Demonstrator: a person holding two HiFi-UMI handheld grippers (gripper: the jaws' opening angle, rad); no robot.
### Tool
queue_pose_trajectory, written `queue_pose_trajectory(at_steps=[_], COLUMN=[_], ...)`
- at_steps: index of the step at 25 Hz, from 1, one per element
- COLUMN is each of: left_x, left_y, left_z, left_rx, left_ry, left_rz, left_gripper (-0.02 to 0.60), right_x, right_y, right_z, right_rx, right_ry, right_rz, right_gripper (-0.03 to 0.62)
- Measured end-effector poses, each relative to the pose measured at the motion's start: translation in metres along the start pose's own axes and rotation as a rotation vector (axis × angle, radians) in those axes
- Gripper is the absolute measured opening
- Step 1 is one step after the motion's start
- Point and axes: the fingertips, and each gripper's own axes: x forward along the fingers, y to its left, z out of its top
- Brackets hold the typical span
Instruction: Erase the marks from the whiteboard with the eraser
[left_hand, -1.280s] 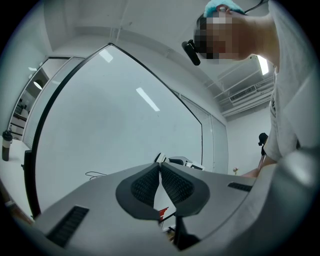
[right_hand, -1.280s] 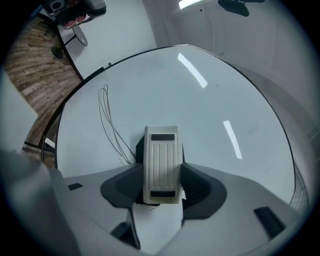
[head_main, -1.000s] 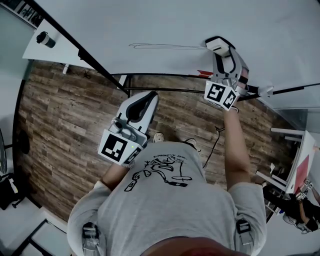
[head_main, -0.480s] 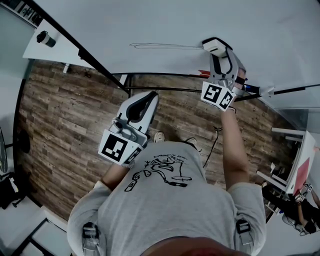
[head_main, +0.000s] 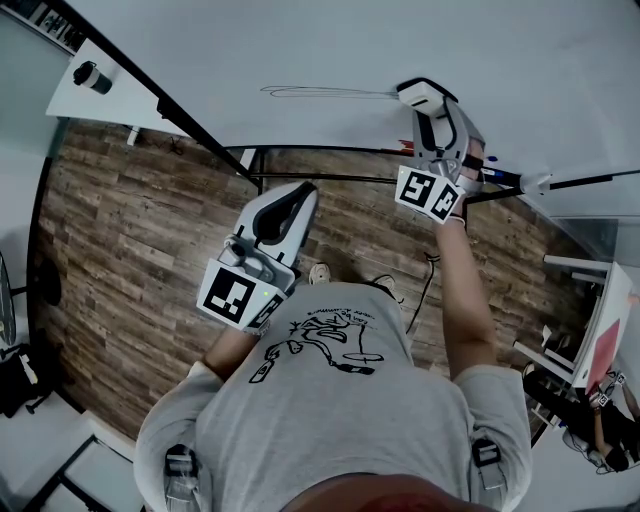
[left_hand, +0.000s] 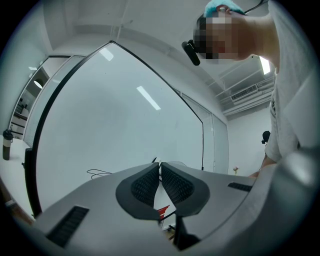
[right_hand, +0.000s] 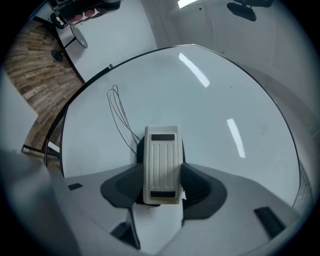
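Observation:
A large whiteboard (head_main: 330, 40) stands in front of me, with thin black pen loops (head_main: 320, 92) drawn low on it. My right gripper (head_main: 428, 100) is shut on a cream ribbed eraser (right_hand: 161, 164), pressed against the board at the right end of the marks (right_hand: 120, 117). In the head view the eraser (head_main: 422, 95) sits just right of the scribble. My left gripper (head_main: 290, 200) hangs lower, away from the board, jaws shut with nothing between them. The same board (left_hand: 115, 125) fills the left gripper view.
A black frame rail (head_main: 300, 152) runs under the board, with markers on the ledge (head_main: 500, 172) at the right. Wooden floor (head_main: 120, 230) lies below. A white table with a dark bottle (head_main: 90, 78) stands at the far left.
My right gripper with the eraser has slid a little leftward and up along the board toward the marks. The left gripper has stayed put.

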Motion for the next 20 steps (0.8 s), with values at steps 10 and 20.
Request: queue_pose_trajectory(at_steps=[10,20], left_x=[-0.003,-0.003], left_y=[0.012,0.014], left_z=[-0.003,-0.003], left_rx=[-0.005,-0.008], left_ry=[0.000,0.001], left_rz=[0.011,0.019], left_gripper=[0.032,0.031], right_x=[0.008,0.008], right_y=[0.030,0.041], right_z=[0.006,0.009], right_rx=[-0.015,-0.035], right_ry=[0.009,0.001], right_rz=[0.032,0.047], right_gripper=[0.239,0.239])
